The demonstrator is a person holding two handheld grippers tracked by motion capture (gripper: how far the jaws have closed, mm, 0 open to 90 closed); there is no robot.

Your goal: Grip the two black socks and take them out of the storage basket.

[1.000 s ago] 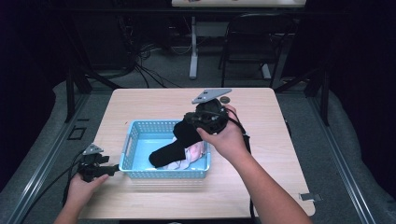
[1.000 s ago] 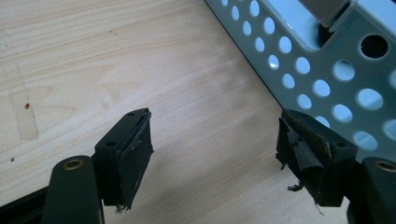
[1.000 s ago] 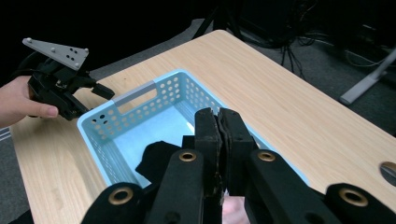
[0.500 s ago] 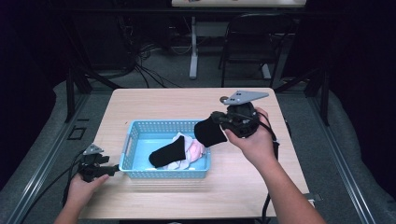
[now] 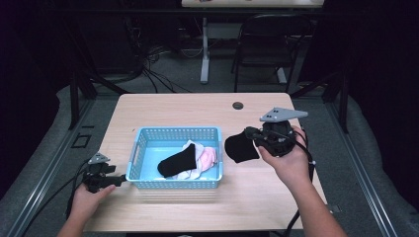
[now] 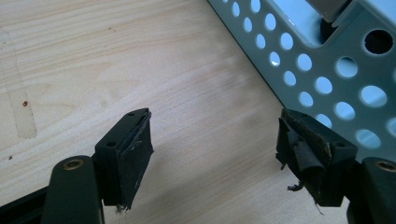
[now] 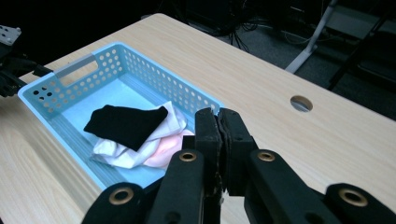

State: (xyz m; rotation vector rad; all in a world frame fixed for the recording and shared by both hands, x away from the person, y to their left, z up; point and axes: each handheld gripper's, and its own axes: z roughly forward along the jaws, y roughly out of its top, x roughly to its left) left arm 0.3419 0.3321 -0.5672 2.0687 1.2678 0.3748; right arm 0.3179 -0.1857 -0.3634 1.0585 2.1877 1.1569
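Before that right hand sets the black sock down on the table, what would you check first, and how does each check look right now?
1. right gripper shut on the black sock: ok.
2. Sock clear of the blue basket, hanging beside it: ok.
3. Bare table beneath for landing: ok.
4. left gripper open, resting at the basket's left wall: ok.
5. Second black sock remains in the basket on the pale clothes: ok.
6. How firmly the sock is pinched: cannot tell.

A limp black fabric sock (image 5: 240,147) hung off the right claw (image 5: 250,133), dangling above the pale wooden bench (image 5: 173,106) just to the right of the light blue perforated plastic basket (image 5: 175,133). It drooped in a rounded, crumpled fold, clear of the basket's rim and off the bench surface.
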